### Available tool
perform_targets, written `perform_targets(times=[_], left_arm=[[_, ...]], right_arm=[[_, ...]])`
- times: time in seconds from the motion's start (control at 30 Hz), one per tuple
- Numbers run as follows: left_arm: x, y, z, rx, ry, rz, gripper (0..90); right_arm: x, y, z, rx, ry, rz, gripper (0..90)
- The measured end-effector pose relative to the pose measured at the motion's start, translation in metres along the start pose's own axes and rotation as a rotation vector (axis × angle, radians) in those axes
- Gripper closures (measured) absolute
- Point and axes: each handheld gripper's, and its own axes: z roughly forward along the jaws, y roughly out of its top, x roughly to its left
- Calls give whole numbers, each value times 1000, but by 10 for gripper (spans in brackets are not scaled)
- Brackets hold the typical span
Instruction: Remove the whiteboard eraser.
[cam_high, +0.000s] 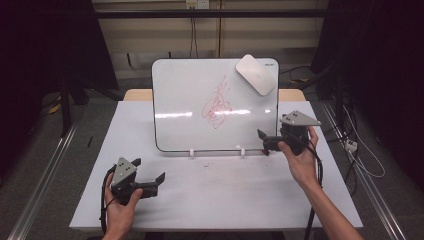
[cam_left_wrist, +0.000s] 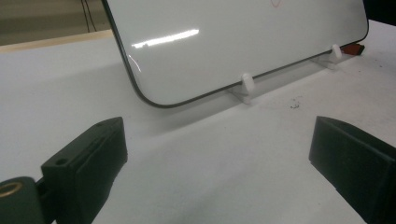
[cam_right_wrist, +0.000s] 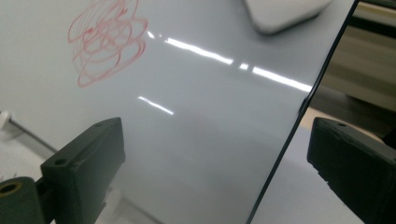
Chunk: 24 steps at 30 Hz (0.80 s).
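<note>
Near the table's (cam_high: 100, 200) front-left corner the left gripper (cam_high: 161, 180) rests low with its jaws apart and empty, pointing toward the glossy, round-cornered whiteboard (cam_high: 185, 100) that leans upright on small white clips at the table's middle-back. A red scribble (cam_high: 217, 105) sits right of the board's centre, and a smooth white eraser (cam_high: 256, 74), lying aslant, clings to the board's top-right corner. The right gripper (cam_high: 261, 135), jaws also apart and empty, hovers at the board's lower-right edge, below the eraser and much the nearer to it.
</note>
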Motion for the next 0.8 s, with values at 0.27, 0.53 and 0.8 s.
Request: perform_targets(times=[0.27,0.53,0.8], left_arm=[[2,0,-3,-4,4,1,43],[9,0,-3,-8,6,-34,43],[7,1,-1,3,-1,-11,43]], right_arm=[[-5,40,7,6,-26,-39,25],[-10,64,20,-16,-11,-71,43],[-12,88,35,-20,-90,-161,69]])
